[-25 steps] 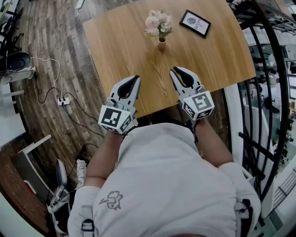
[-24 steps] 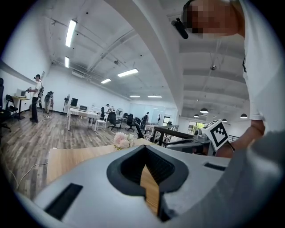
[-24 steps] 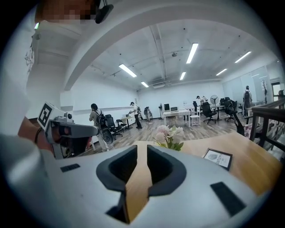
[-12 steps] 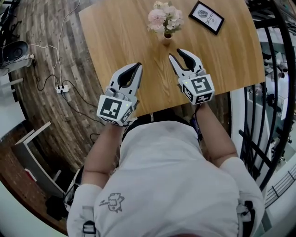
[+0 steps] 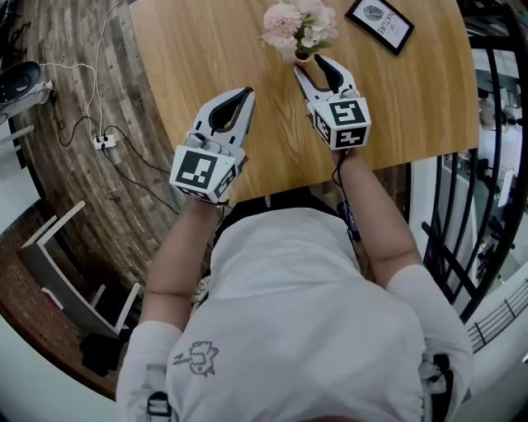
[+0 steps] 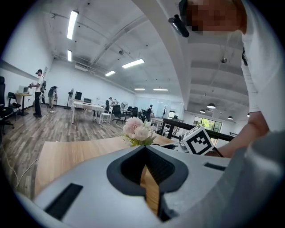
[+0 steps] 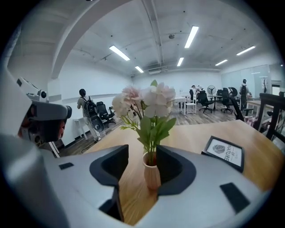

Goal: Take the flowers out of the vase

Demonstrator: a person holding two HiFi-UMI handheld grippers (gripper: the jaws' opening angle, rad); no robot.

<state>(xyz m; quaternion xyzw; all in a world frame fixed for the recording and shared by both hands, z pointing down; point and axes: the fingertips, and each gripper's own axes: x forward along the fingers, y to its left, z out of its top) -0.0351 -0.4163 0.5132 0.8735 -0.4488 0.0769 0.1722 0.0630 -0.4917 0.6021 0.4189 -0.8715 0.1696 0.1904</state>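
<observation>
A bunch of pale pink and white flowers (image 5: 299, 23) stands upright in a small tan vase (image 5: 302, 56) on the wooden table (image 5: 198, 49). My right gripper (image 5: 317, 69) reaches the vase with its jaws opening wide. In the right gripper view the vase (image 7: 151, 171) stands between the right gripper's (image 7: 142, 153) fingertips, and the pads do not press on it. The flowers (image 7: 144, 102) rise above the jaws. My left gripper (image 5: 244, 100) hovers over the table left of the vase, shut and empty. From the left gripper (image 6: 145, 150) the flowers (image 6: 138, 130) show ahead.
A black framed picture (image 5: 380, 23) lies flat on the table right of the vase, also in the right gripper view as the frame (image 7: 224, 152). A power strip with cables (image 5: 103, 142) lies on the floor at the left. A black railing (image 5: 495, 124) runs along the right.
Both grippers moved forward over the table toward the vase. The right gripper's jaws spread apart and came up around the vase. The left gripper stayed shut.
</observation>
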